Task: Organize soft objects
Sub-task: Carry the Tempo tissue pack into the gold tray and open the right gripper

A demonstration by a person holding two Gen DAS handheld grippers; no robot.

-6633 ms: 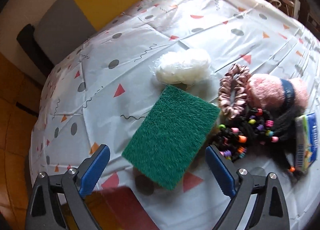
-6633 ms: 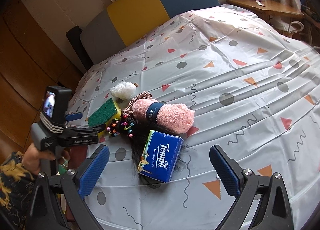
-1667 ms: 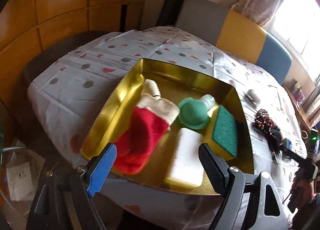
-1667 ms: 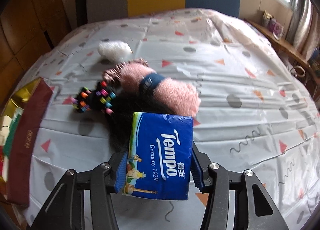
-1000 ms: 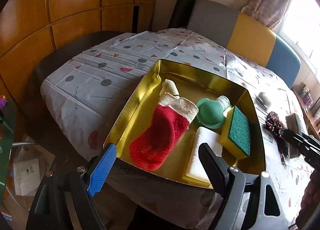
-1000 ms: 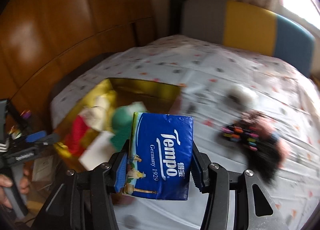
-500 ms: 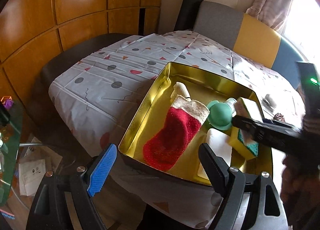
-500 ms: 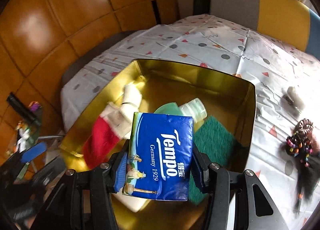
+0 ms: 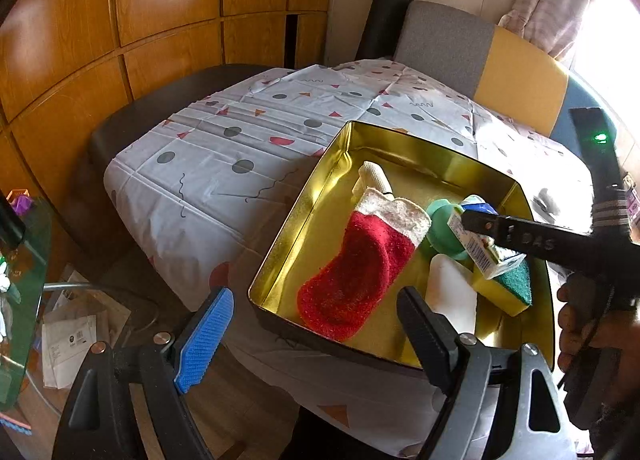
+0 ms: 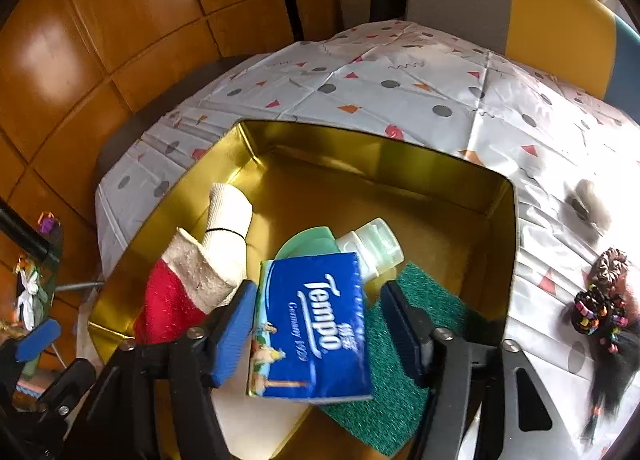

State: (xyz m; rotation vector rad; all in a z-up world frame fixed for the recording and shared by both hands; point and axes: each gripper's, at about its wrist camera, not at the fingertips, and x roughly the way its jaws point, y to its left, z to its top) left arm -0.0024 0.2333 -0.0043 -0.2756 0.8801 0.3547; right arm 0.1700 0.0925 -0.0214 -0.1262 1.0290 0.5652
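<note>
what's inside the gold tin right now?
In the gold tin: red stocking, cream sock, green-capped bottle, white bottle, green sponge. Tissue pack sits between the opening right gripper jaws, covering things beneath.

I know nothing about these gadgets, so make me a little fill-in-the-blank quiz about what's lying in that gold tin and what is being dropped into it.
1. The blue tissue pack between the right gripper's opening fingers bears the brand name ____.
2. The stocking lying in the gold tin is white at the cuff and ____ below.
3. The sponge in the tin has a yellow body and a ____ scouring face.
4. The left gripper holds ____.

Missing words: Tempo; red; green; nothing
</note>
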